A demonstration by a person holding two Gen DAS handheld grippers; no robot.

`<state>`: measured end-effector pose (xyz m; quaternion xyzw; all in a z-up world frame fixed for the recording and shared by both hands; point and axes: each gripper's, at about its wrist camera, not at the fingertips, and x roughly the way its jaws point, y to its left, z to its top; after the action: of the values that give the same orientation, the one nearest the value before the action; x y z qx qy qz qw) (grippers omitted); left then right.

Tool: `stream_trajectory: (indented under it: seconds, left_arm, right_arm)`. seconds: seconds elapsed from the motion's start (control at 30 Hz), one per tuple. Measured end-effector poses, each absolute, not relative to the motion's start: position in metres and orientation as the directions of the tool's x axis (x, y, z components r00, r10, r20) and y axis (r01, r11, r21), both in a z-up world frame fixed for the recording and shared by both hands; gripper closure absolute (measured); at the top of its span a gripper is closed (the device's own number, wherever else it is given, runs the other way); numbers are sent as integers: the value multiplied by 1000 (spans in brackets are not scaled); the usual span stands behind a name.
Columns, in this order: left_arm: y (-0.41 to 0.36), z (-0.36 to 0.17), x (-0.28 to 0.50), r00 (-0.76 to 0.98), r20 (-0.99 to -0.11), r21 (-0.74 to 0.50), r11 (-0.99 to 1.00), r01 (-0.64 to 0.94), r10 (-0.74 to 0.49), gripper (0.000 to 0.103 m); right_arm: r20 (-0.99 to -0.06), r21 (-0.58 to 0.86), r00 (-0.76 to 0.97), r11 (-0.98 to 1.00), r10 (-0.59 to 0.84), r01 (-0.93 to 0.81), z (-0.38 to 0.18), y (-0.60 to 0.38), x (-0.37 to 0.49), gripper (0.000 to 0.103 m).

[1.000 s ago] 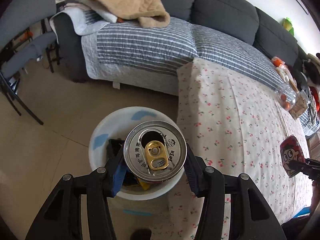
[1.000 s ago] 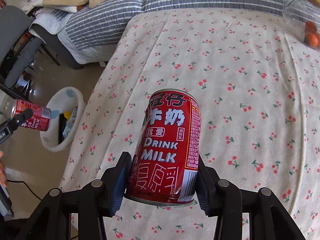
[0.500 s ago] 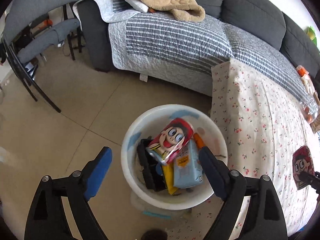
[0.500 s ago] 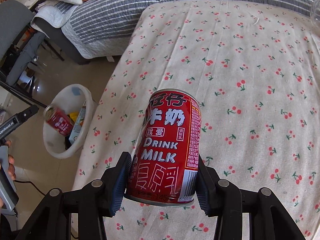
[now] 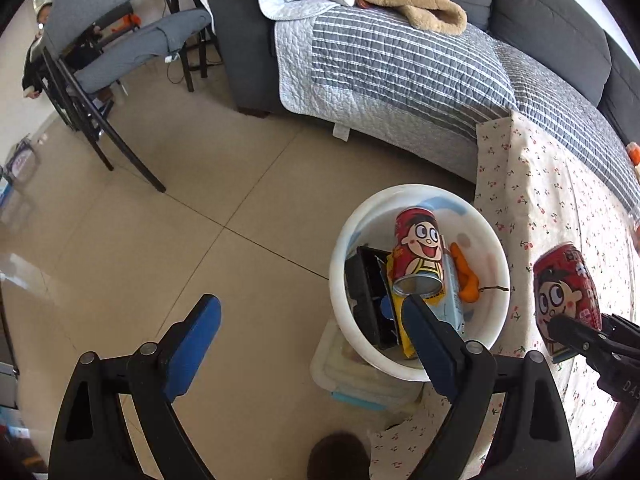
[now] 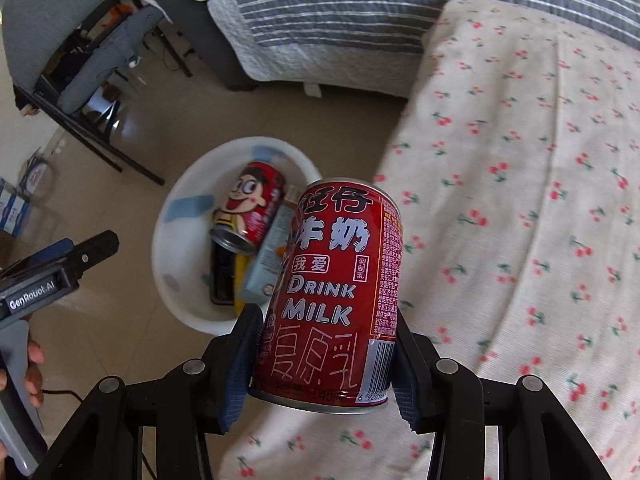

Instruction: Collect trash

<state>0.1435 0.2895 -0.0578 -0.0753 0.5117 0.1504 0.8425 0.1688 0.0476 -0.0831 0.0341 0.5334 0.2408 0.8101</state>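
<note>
A white bin stands on the floor beside the cherry-print table; it also shows in the right wrist view. A red milk can lies in it on top of other trash, seen too in the right wrist view. My left gripper is open and empty, above the floor at the bin's left edge. My right gripper is shut on a second red milk can, held upright above the table edge near the bin; this can also shows in the left wrist view.
A table with a cherry-print cloth is right of the bin. A grey sofa with a striped quilt stands behind. A chair is at the far left. A clear plastic box sits under the bin.
My left gripper opened and dropped its can into the bin, then swung left. My right gripper carried its can leftward toward the bin.
</note>
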Motion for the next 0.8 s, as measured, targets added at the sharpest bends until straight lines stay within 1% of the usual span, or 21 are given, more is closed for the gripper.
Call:
stream_trajectory:
  seconds: [0.2,0.27,0.3,0.33,0.37,0.47,0.53,0.63,0.7,0.73,0.8]
  left_arm:
    - [306,-63,143,423,-889,24,941,-336,174,9]
    - [309,-63,143,425,-889,19,940,-341,172,9]
    - [310,-63,142,427,-889,11,939,-343,166,9]
    - [309,-64,142,429,-889,3,940,-342,159,9]
    - [308,-63,143,431,-890,-4,941,-338,151,9]
    - [296,-61,144,442,-888,-18,949,-315,130,9]
    - [284,-57,142,461,-884,-72,953,-293,75,5]
    - [247,-47,140,487,-873,-113,970,-215,6,4]
    - [217,-37,136,511,-859,-110,983,-147,-20,2]
    - [203,-32,134,523,-851,-108,988,-115,-32,0]
    - [175,-21,129,546,-836,-111,992,-67,-57,0]
  right_arm:
    - [-835,346,295,860,465,-375,-98,96,190,50]
    - [-799,396,308,837,517,-378,-100,101,196,49]
    - [-779,425,315,826,542,-372,-100,101,198,44]
    - [-769,442,320,822,553,-358,-101,99,200,25]
    - [-764,449,329,823,555,-347,-99,97,200,18]
    - [-788,390,346,847,510,-362,-94,91,196,18]
    - [-805,337,363,865,470,-371,-88,79,189,18]
    - [-812,285,397,884,428,-370,-77,47,173,17]
    - [-817,247,428,905,386,-346,-70,17,161,14]
    - [-819,226,446,917,362,-329,-66,2,154,12]
    - [-829,175,473,942,298,-286,-57,-28,140,10]
